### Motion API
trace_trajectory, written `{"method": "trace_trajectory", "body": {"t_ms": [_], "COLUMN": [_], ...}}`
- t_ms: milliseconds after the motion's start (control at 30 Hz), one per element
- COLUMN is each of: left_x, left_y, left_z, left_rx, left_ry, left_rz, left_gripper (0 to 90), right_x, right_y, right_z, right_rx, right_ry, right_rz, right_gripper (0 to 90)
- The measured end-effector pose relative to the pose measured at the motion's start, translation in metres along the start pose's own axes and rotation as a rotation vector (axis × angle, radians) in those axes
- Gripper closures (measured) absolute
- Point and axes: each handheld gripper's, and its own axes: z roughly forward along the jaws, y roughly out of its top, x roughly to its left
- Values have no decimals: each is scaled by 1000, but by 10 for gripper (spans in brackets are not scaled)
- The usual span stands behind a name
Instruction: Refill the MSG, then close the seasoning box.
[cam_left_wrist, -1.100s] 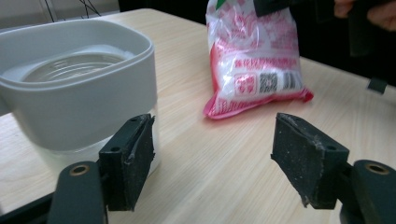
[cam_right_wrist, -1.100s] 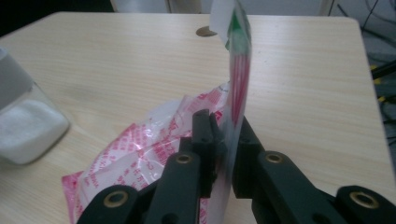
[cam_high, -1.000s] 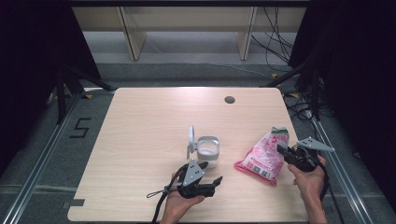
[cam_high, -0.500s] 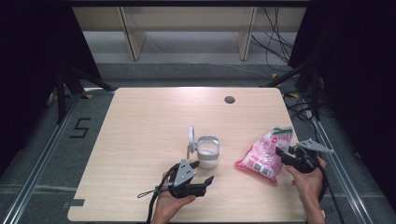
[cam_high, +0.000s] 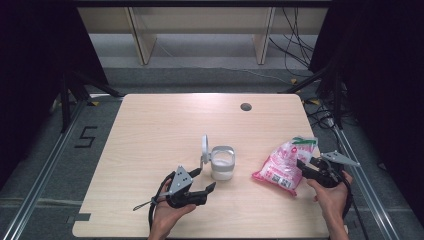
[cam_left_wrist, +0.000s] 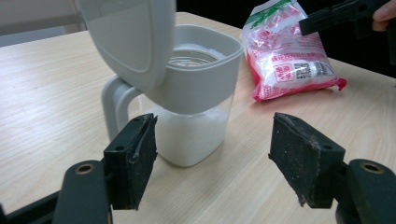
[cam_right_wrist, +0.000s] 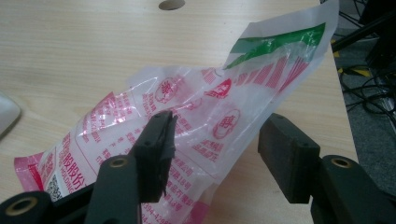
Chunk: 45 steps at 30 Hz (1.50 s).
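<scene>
A black "5" (cam_high: 86, 136) is marked on the grey floor left of the table, plain in the high view. The pink-and-white plastic bag (cam_right_wrist: 196, 126) carries red Chinese print, round red seal-like emblems and a green band near its top edge; the characters are too small and creased to read with any certainty. A white label with a barcode-like block (cam_left_wrist: 306, 70) sits on the bag in the left gripper view, its print unreadable.

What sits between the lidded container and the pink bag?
Nothing: bare tabletop separates the container from the pink bag. Clear in the high view; the left gripper view shows the same bare gap.
</scene>
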Motion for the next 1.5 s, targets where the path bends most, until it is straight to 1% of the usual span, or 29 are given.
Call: {"method": "trace_trajectory", "body": {"t_ms": [33, 100, 133, 167, 300, 367, 400, 433, 467, 500, 533, 567, 600, 633, 667, 800, 833, 867, 900, 933, 967, 1000, 1100, 1167, 1267, 1367, 1400, 1433, 1500], "left_x": [1, 5, 7, 8, 13, 14, 15, 16, 17, 17, 18, 18, 19, 20, 21, 26, 27, 30, 31, 32, 34, 33, 35, 37, 40, 44, 44, 44, 45], "left_y": [0, 1, 2, 2, 5, 6, 6, 7, 7, 8, 9, 10, 10, 11, 12, 13, 13, 13, 13, 13, 13, 13, 13, 13, 13, 13, 13, 13, 13], "left_z": [-1, -3, -5, -6, -10, -11, -11, -12, -12, -12, -14, -14, -14, -14, -15, -20, -22, -23, -26, -28, -29, -31, -33, -32, -29, -25, -23, -23, -20], "left_rx": [0, -4, -13, -13, -15, -22, -17, -16, -13, -22, -13, -17, -21, -23, -14, -10, -5, -10, -7, -9, -11, -9, -26, -37, -35, -25, -25, -17, -15], "left_ry": [3, 12, 17, 17, 29, 34, 39, 38, 40, 36, 47, 48, 48, 50, 56, 64, 74, 72, 85, 89, 88, 98, 100, 120, 137, 147, 143, 144, 140], "left_rz": [0, -7, -17, -11, -9, -27, -28, -24, -23, -28, -27, -30, -30, -31, -29, -11, -11, 10, 2, 14, 29, 27, 64, 67, 76, 78, 79, 84, 83], "left_gripper": [310, 310, 310, 310, 314, 310, 307, 308, 310, 312, 315, 317, 317, 316, 315, 333, 344, 370, 398, 434, 470, 504, 649, 758, 854, 884, 887, 889, 889], "right_x": [0, -4, 1, 1, 7, 9, 16, 19, 18, 22, 26, 28, 32, 31, 36, 45, 47, 49, 50, 53, 53, 57, 60, 61, 65, 66, 69, 66, 70], "right_y": [0, 1, 1, 1, 3, 6, 6, 6, 7, 6, 6, 6, 5, 5, 3, -2, -4, -5, -6, -8, -8, -10, -12, -13, -16, -18, -20, -20, -22], "right_z": [-1, -2, -5, -7, -15, -18, -21, -22, -23, -24, -26, -26, -28, -28, -30, -31, -31, -31, -31, -31, -30, -32, -32, -32, -33, -33, -33, -32, -33], "right_rx": [-10, -25, -17, -29, -70, -91, -83, -87, -99, -103, -100, -109, -105, -110, -105, -102, -88, -85, -90, -85, -87, -70, -70, -74, -63, -57, -47, -58, -49], "right_ry": [-6, -17, -9, -19, -27, -30, -36, -37, -32, -32, -28, -9, -4, 10, 19, 61, 82, 87, 95, 99, 114, 109, 120, 135, 141, 149, 144, 151, 148], "right_rz": [-1, -47, 12, 9, -19, -77, -42, -50, -98, -93, -82, -110, -85, -117, -106, -160, -156, -153, -171, -156, -176, -148, -170, -193, -183, -204, -175, -213, -203], "right_gripper": [443, 430, 423, 422, 416, 410, 410, 411, 412, 413, 413, 414, 415, 415, 415, 419, 421, 423, 425, 426, 427, 427, 430, 430, 430, 430, 430, 430, 430]}}
